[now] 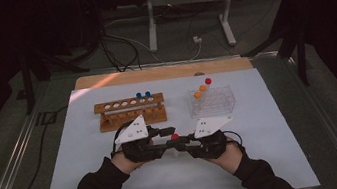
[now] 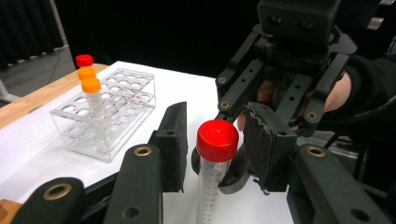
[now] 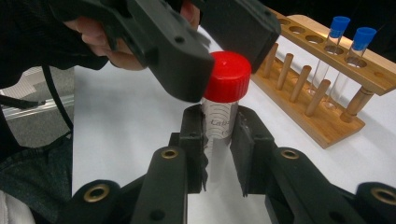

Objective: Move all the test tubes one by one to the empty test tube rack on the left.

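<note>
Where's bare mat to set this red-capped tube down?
Free: the white mat left of the left gripper, and right of the clear rack. Crowded: the strip between both grippers and the wooden rack.

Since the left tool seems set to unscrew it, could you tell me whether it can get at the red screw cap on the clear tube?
Probably yes: the left tool already straddles the red screw cap, while the right tool grips the clear tube lower down, leaving the cap free.
</note>
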The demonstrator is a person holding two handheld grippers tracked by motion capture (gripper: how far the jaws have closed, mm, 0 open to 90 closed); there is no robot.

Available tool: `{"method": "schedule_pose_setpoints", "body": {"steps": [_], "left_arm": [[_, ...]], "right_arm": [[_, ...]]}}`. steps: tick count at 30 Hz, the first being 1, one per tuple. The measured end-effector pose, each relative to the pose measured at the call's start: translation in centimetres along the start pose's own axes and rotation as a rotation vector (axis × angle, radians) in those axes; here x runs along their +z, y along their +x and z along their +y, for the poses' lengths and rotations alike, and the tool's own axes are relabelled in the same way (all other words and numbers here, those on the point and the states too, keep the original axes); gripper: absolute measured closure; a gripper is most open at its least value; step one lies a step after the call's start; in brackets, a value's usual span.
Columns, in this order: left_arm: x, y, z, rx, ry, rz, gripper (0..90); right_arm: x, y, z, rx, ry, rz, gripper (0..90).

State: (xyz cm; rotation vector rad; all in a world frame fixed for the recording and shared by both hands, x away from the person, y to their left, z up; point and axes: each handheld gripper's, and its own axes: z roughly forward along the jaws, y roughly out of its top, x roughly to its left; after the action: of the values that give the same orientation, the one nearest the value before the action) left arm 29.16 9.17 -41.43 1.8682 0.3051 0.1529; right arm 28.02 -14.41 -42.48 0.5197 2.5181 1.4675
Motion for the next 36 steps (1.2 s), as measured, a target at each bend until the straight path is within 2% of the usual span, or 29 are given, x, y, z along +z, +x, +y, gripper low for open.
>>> {"method": "schedule_pose_setpoints", "body": {"steps": [5, 13, 16, 18, 19, 25, 28, 32, 34, 36], "left_arm": [[0.2, 0.0, -0.1, 0.01, 0.001, 0.001, 70.1], [0.0, 0.2, 0.3, 0.028, 0.003, 0.004, 71.5], [-0.5, 0.5, 0.6, 0.032, -0.006, 0.014, 71.5], [-0.9, 0.7, 0.9, 0.024, -0.014, 0.027, 71.6], [-1.1, 0.8, 1.0, 0.03, -0.011, 0.036, 71.6], [-2.3, 1.9, 1.6, 0.03, -0.008, 0.077, 71.6], [-2.8, 2.8, 1.9, 0.024, 0.0, 0.102, 71.6], [-3.6, 3.9, 2.4, 0.013, -0.003, 0.134, 71.6], [-4.1, 4.3, 2.7, 0.008, -0.008, 0.153, 71.6], [-4.5, 4.8, 2.9, 0.011, -0.008, 0.175, 71.6]], "right_arm": [[0.1, 0.0, 0.1, 0.0, -0.001, 0.001, 75.0], [0.1, -0.2, 0.1, 0.011, -0.012, 0.002, 73.5], [-0.1, -0.2, 0.1, 0.02, -0.027, -0.015, 63.1], [-0.2, -0.2, 0.0, 0.013, -0.035, -0.049, 56.0], [-0.4, -0.2, -0.1, 0.022, -0.046, -0.042, 51.7], [-0.6, 0.0, -0.4, 0.025, -0.054, -0.077, 33.0], [-0.7, 0.1, -0.5, 0.027, -0.059, -0.083, 24.9], [-0.8, 0.0, -0.6, 0.057, -0.068, -0.063, 13.8], [-0.9, 0.1, -0.6, 0.062, -0.08, -0.07, 7.8], [-1.1, 0.0, -0.6, 0.059, -0.088, -0.051, 0.2]]}}
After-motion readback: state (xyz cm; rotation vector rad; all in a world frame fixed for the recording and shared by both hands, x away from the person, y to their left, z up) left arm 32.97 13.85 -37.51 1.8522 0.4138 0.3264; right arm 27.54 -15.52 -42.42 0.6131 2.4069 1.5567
